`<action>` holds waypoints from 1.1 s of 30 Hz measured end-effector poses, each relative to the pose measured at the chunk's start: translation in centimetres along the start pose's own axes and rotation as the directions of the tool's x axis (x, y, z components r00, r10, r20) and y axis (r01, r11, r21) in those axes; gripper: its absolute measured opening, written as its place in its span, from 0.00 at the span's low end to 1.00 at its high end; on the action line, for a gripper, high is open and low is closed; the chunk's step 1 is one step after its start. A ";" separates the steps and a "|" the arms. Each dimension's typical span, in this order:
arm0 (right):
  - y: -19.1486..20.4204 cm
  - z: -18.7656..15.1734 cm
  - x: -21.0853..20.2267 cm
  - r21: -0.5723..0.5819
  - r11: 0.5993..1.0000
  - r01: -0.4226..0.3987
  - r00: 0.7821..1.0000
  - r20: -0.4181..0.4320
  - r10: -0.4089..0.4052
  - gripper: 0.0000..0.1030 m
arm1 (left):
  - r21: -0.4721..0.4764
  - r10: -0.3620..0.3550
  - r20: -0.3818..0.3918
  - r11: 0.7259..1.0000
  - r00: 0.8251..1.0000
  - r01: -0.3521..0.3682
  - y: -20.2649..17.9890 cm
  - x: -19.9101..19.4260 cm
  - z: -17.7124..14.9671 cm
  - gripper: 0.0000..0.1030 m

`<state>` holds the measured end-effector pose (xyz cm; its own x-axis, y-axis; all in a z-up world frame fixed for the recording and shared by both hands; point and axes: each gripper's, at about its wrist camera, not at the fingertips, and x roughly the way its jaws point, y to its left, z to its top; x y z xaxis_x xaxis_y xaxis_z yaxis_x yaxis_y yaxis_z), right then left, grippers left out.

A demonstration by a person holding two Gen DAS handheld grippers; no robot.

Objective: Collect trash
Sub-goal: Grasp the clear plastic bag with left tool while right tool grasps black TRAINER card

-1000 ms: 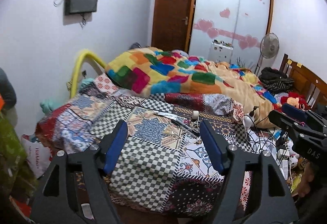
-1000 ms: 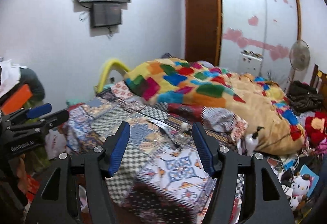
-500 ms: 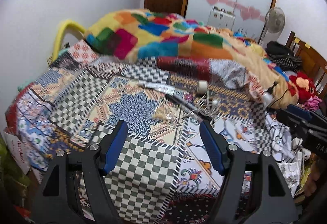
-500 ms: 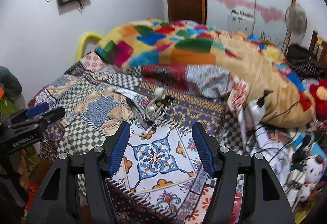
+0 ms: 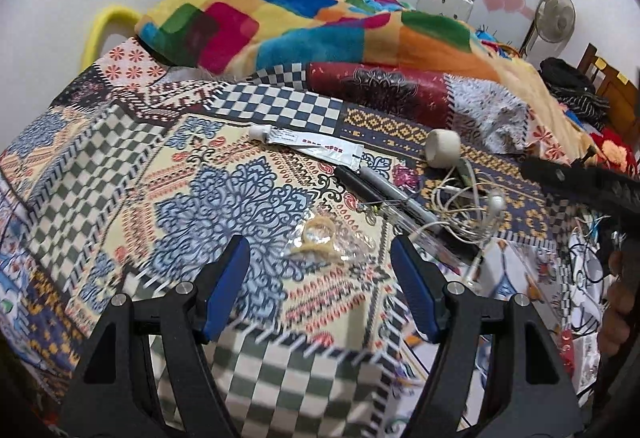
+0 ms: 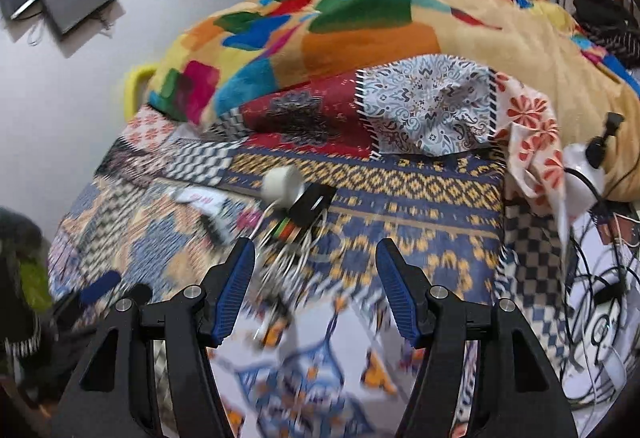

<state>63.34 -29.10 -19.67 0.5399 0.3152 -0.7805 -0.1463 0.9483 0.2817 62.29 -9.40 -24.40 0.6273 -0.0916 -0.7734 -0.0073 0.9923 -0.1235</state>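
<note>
The left gripper [image 5: 320, 258] hangs above a patchwork bedspread [image 5: 120, 166], its blue-padded jaws spread wide with nothing between them. Just beyond the fingertips and roughly centred in the gap lies a crumpled clear wrapper [image 5: 324, 242], flat on the cream and blue patch; it looks like see-through plastic with a yellowish ring inside, though what the ring is cannot be told. Farther back a flattened white tube [image 5: 308, 144] lies slantwise, and two dark pens [image 5: 384, 190] lie side by side just beyond the wrapper, to its right. A roll of tape [image 5: 442, 148] stands on its edge near a tangle of white earphone cable [image 5: 468, 206], which overlaps the pens' far ends. A bright blanket [image 5: 304, 18] is heaped across the back of the bed. At the right edge of the left view the other tool shows as a dark bar. The right gripper [image 6: 316, 274] also hovers over the bedspread [image 6: 400, 198] with its jaws spread and nothing held. Its view is blurred low down, but the tape roll [image 6: 282, 184] can be made out touching a small black box [image 6: 312, 202], with the white cable [image 6: 292, 258] strewn toward the left fingertip. A white pump bottle [image 6: 584, 178] leans at the bed's right edge among dark cords.
</note>
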 end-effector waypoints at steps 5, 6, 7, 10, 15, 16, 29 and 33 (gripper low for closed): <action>0.6 1.6 4.1 -0.006 1.000 0.003 0.998 -0.070 -0.004 0.57 | 0.027 0.033 0.005 0.999 0.999 -0.033 -0.4 1.8 0.4 0.70; 0.8 1.7 4.7 -0.018 1.000 0.012 0.997 -0.076 -0.013 0.57 | 0.036 0.041 0.008 0.999 0.999 -0.041 -0.5 2.1 0.4 0.70; 1.2 1.7 5.3 -0.037 0.999 0.026 0.996 -0.083 -0.029 0.57 | 0.042 0.050 0.011 0.998 0.999 -0.050 -0.6 2.3 0.4 0.70; 1.7 1.5 6.4 -0.098 0.992 0.083 0.991 -0.096 -0.092 0.55 | 0.053 0.064 0.011 0.996 0.998 -0.065 -0.7 3.0 0.3 0.70; 0.4 0.9 5.5 -0.098 0.989 0.110 0.990 -0.073 -0.117 0.46 | 0.040 0.051 0.000 0.998 0.999 -0.051 -0.5 3.7 0.0 0.63; 0.1 0.9 5.3 -0.106 0.987 0.117 0.990 -0.070 -0.125 0.41 | 0.039 0.047 -0.002 0.998 0.999 -0.047 -0.6 3.7 0.0 0.60; 1.7 1.9 7.3 -0.162 0.982 0.094 0.987 -0.116 -0.114 0.41 | 0.066 0.054 0.018 0.996 0.998 -0.055 -1.2 4.0 -0.8 0.40; 2.2 0.9 7.2 -0.209 0.964 0.166 0.981 -0.064 -0.183 0.35 | 0.070 0.031 0.020 0.997 0.999 -0.032 -1.1 3.5 -1.4 0.37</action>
<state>67.66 -24.81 -24.11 0.5032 0.1385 -0.8530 -0.2249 0.9740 0.0254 63.43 -10.92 -27.81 0.6422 -0.0595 -0.7643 0.0274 0.9981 -0.0547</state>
